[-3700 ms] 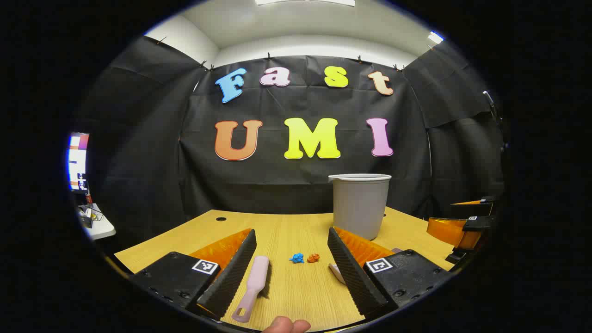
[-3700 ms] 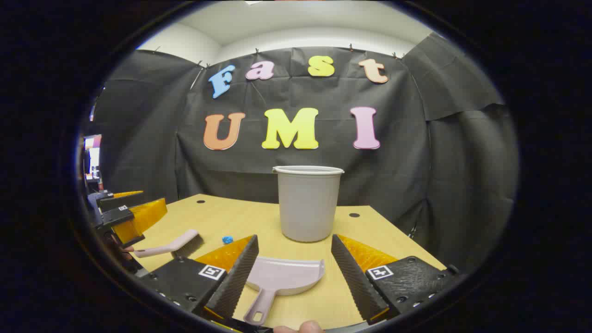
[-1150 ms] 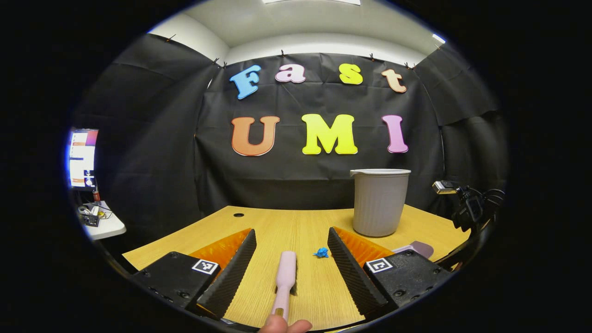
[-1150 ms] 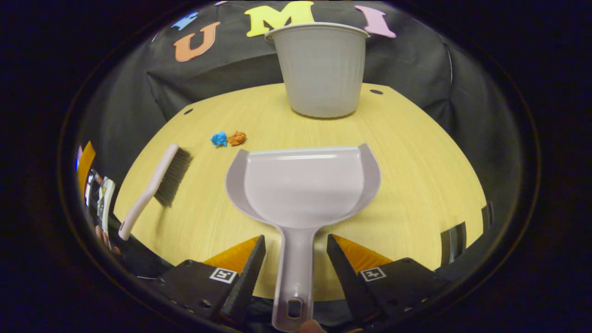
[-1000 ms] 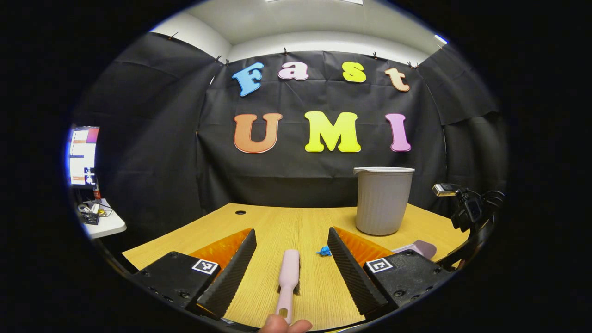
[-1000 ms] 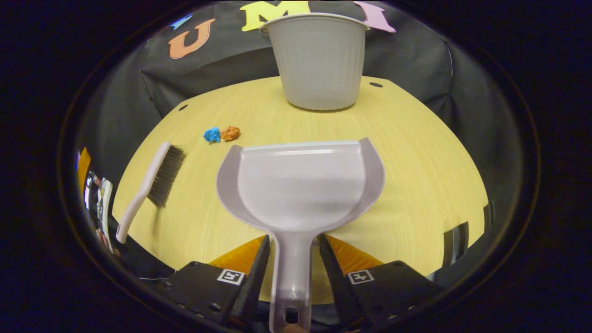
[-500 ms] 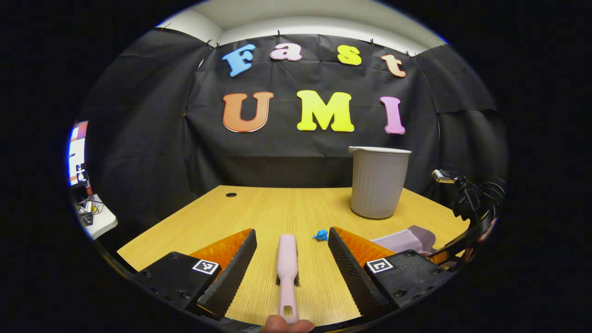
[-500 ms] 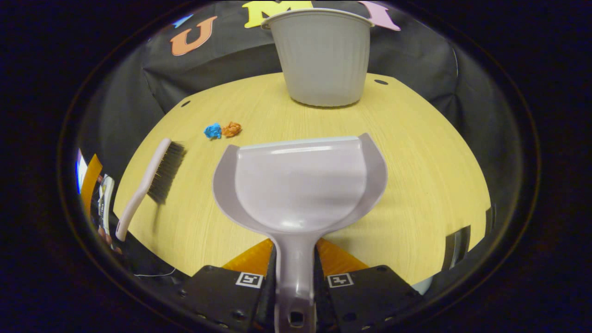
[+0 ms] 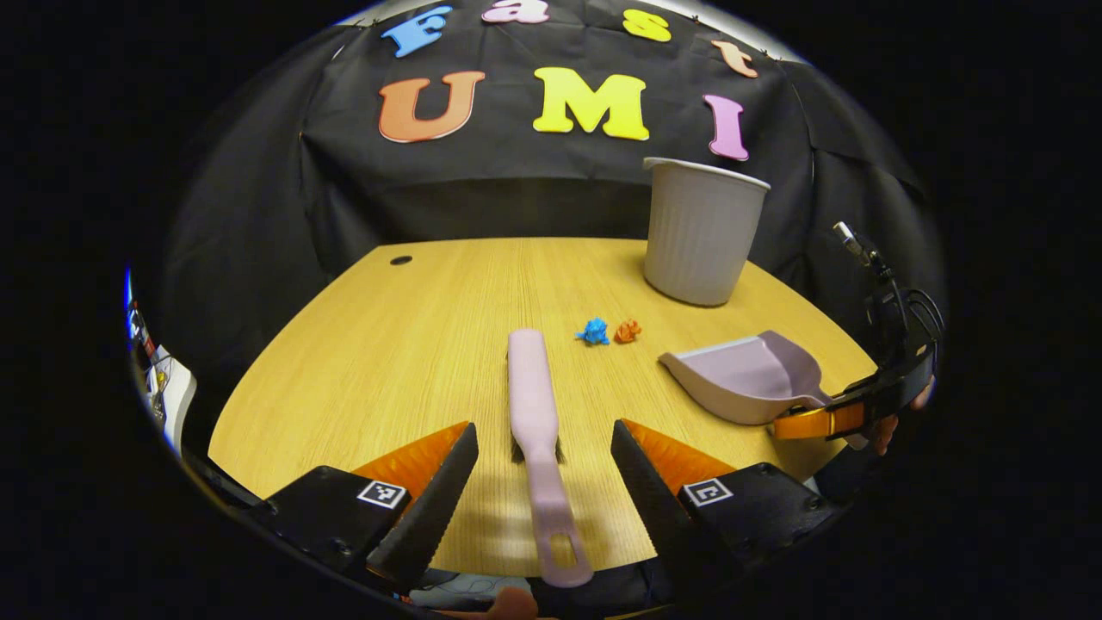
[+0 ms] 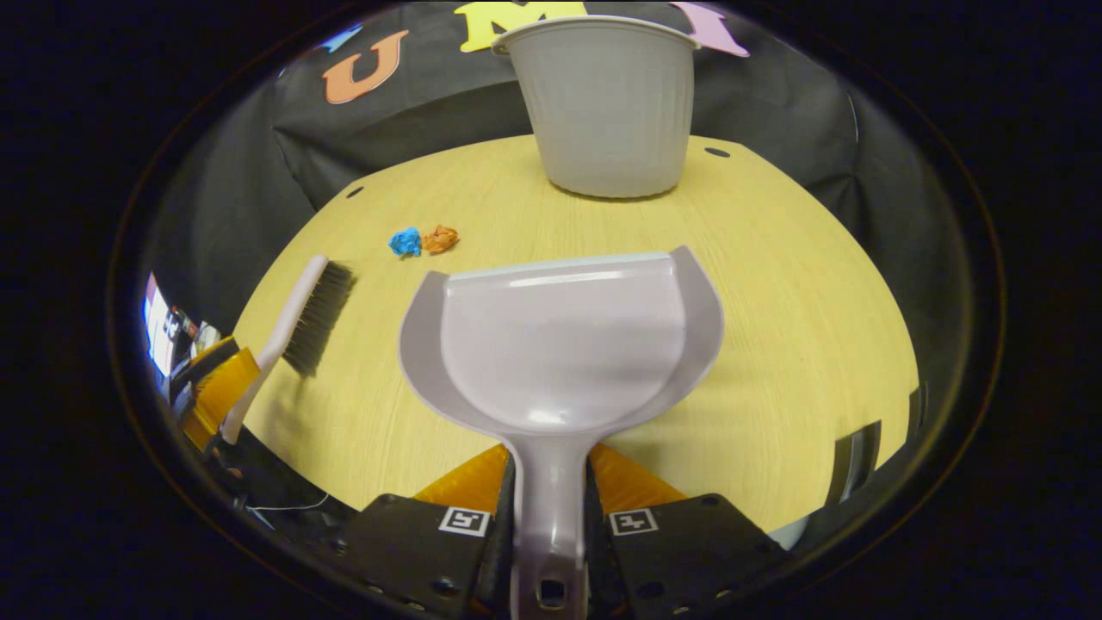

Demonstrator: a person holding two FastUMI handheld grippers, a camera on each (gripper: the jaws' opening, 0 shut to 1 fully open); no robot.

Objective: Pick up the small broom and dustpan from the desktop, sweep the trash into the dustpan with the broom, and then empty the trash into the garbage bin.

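pale lilac dustpan (image 10: 560, 344) handle clamped in right claw (image 10: 551, 504); matching broom (image 9: 535, 413) between spread left claw (image 9: 542, 474).

I see a cable hole (image 9: 400, 259) near the desk's (image 9: 344, 362) far left corner, a second hole (image 10: 716, 152) near its far right corner, and a white side table (image 9: 176, 392) off its left edge.

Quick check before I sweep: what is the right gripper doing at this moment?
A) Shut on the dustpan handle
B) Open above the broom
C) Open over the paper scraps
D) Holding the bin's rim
A: in the right gripper view, both fingers of the right gripper press the dustpan handle.
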